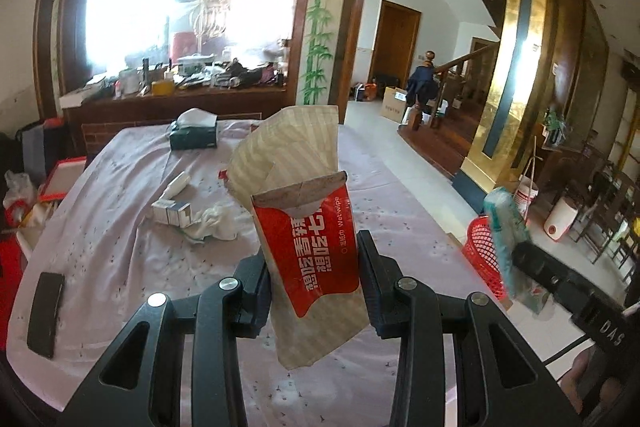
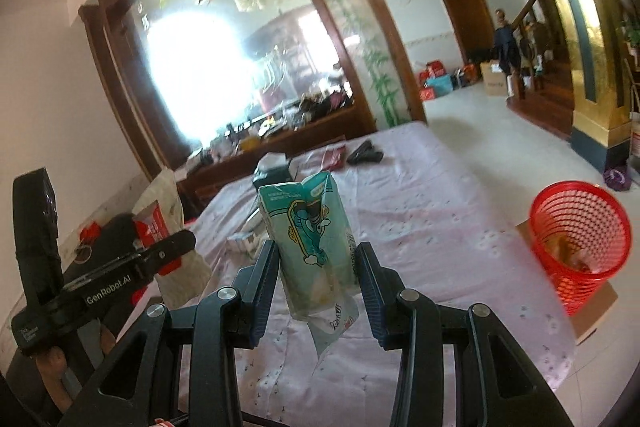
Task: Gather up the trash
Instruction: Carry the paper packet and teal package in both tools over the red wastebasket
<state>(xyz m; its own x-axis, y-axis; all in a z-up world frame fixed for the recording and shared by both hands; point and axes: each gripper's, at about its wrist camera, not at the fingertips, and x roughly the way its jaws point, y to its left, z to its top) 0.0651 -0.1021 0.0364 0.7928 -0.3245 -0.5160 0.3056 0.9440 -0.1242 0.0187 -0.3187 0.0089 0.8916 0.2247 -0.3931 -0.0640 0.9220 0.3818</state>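
Left gripper [image 1: 316,267] clamped on a red-and-beige wet-wipe packet [image 1: 308,223], long axis upright between the fingers [image 1: 372,279]; right gripper [image 2: 316,275] closed on a teal wrapper [image 2: 312,239], also upright; both held above the bench [image 2: 440,227]; red basket [image 2: 580,243] standing off the bench's right edge, nearer the right hand, so probably first drop from there.

A green tissue box [image 1: 193,134] stood at the far end of the lilac-covered table [image 1: 120,247]. A dark flat device [image 1: 45,314] lay near its left edge. A cluttered wooden sideboard [image 1: 176,99] stood behind.
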